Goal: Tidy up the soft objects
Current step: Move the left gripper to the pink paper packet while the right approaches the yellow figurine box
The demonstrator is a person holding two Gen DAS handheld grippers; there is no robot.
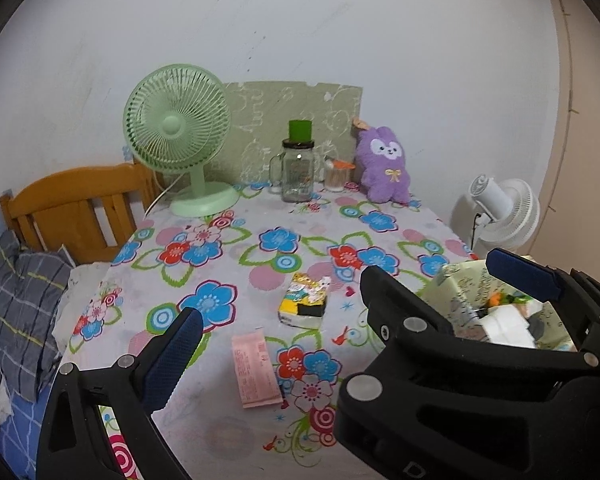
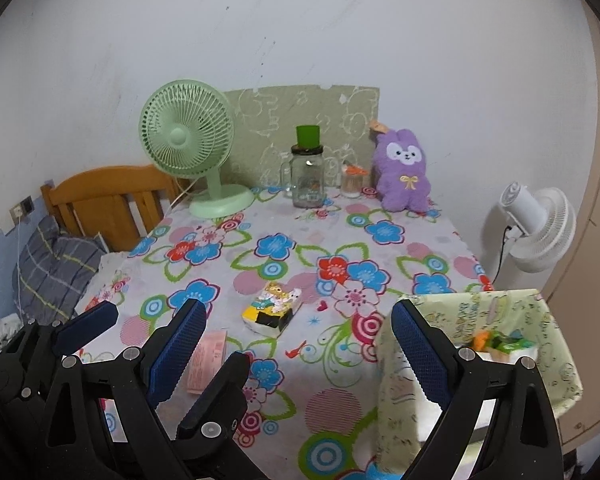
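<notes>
A soft tissue pack (image 1: 304, 300) (image 2: 272, 312) with a cartoon print lies mid-table on the flowered cloth. A flat pink packet (image 1: 254, 372) (image 2: 206, 360) lies nearer me. A purple plush rabbit (image 1: 384, 168) (image 2: 404, 176) sits upright at the back by the wall. A pale green fabric basket (image 1: 456, 280) (image 2: 540, 320) stands at the table's right front corner, holding white, orange and green items. My left gripper (image 1: 296, 320) and right gripper (image 2: 300, 304) hover open and empty side by side above the near edge, their fingers interleaved. My left gripper's right finger is hidden.
A green desk fan (image 1: 178, 136) stands back left. A glass jar with a green lid (image 1: 298, 168) and a small toothpick holder (image 1: 336, 174) stand at the back. Off the table are a white fan (image 2: 536, 228), a wooden headboard (image 1: 80, 208) and a checked pillow (image 1: 16, 300).
</notes>
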